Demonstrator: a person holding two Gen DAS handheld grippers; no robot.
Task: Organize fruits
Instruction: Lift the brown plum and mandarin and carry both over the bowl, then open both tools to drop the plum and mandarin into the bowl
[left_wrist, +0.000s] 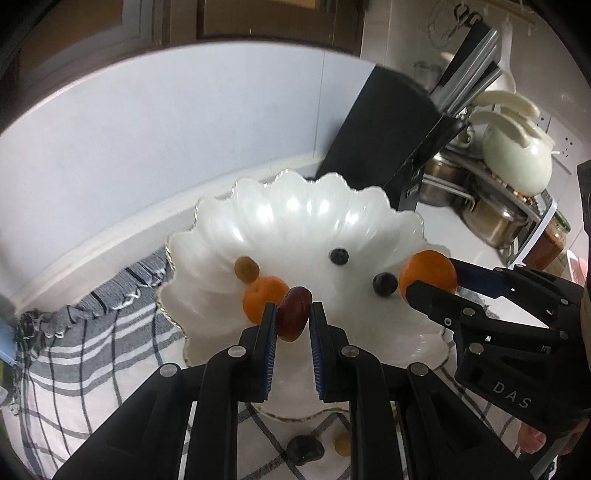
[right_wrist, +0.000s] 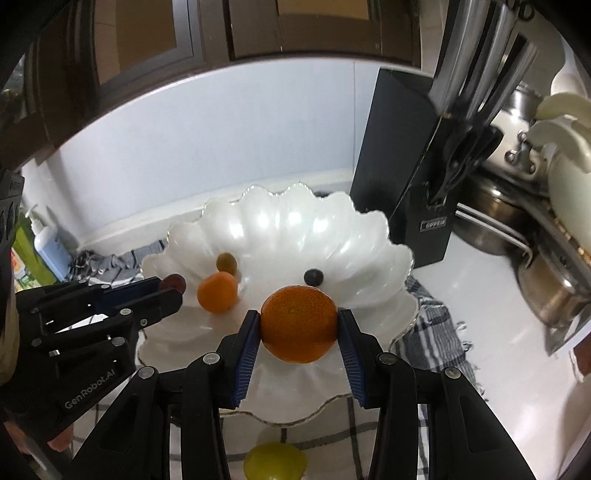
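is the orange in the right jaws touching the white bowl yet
Cannot tell. In the right wrist view the orange sits clamped in the right gripper over the scalloped bowl, but its underside is hidden.

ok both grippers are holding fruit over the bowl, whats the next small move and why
Probably lower both a little and open. The left gripper holds a red date and the right gripper an orange, both already over the white bowl, where other fruit lies.

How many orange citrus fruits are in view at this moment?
2. One orange is clamped between the right gripper fingers over the bowl; a smaller one lies in the bowl's left part. Others may be hidden behind the grippers.
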